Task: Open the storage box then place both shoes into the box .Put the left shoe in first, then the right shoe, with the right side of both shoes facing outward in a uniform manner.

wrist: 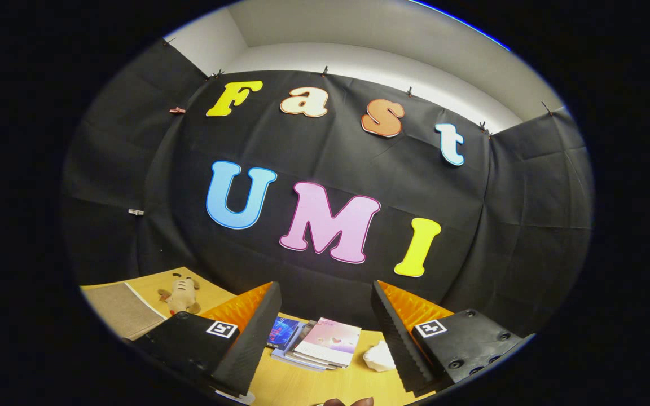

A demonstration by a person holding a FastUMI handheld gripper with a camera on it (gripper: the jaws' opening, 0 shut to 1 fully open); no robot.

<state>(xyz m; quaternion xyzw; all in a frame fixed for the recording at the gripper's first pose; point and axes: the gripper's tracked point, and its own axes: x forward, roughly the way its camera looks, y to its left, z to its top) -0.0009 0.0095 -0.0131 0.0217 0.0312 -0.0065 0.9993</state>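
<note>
While the gripper (325, 321) hangs with fingers spread and nothing between them, books (316, 343) lie on the table (297, 386) just ahead; a plush toy (181, 294) sits left of the books, a white lump (378, 357) right.

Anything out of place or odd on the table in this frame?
Mostly tidy. Beyond the open gripper, a stack of booklets lies fanned and a crumpled white thing sits beside it. A plush toy lies flat further off.
</note>
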